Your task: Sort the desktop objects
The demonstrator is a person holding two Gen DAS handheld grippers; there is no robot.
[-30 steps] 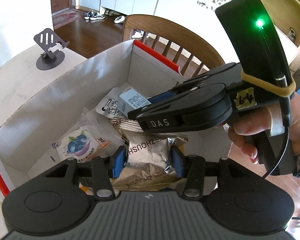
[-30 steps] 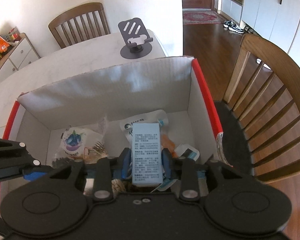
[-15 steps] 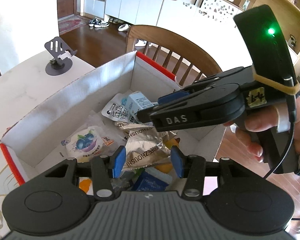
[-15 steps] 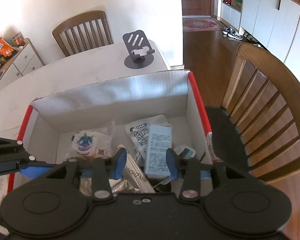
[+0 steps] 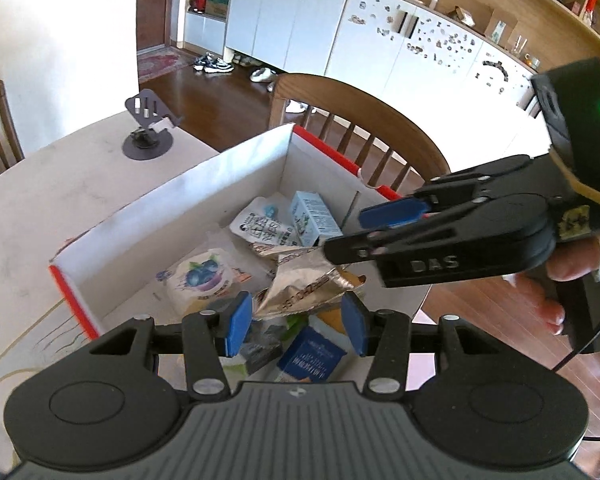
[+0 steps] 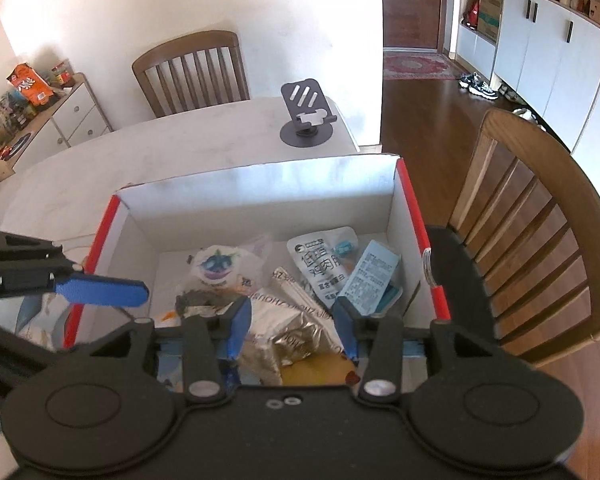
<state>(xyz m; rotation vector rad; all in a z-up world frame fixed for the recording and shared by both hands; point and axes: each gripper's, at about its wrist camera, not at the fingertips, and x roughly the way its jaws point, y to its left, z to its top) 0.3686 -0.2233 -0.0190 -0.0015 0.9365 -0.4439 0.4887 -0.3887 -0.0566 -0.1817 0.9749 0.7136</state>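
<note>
A: In the left wrist view, where did the pale blue printed carton (image 5: 313, 216) lie?

B: Inside the white cardboard box with red outer edges (image 5: 204, 184) on the pale marble worktop (image 5: 60, 188), by the far right corner. Its long axis ran from that corner toward the box's middle. A white pouch with black print (image 5: 256, 226) touched its left side.

A: And the grippers?

B: The left gripper (image 5: 296, 322) hung above the box, pointing steeply down, blue pads apart, nothing pressed between them; a crumpled silver foil packet (image 5: 303, 292) lay below. The right gripper (image 5: 347, 232) reached in from the right, a hand (image 5: 571, 280) on its handle, fingers spread and empty.

A: The right wrist view?

B: The pale blue printed carton (image 6: 369, 282) leaned tilted near the box's right wall (image 6: 403, 220), its top toward the far right. The right gripper (image 6: 292, 330) stood released above the foil, clear of the carton. The left gripper's blue finger (image 6: 100, 290) entered from the left. A dark metal phone stand (image 6: 305, 116) stood beyond the box.
</note>
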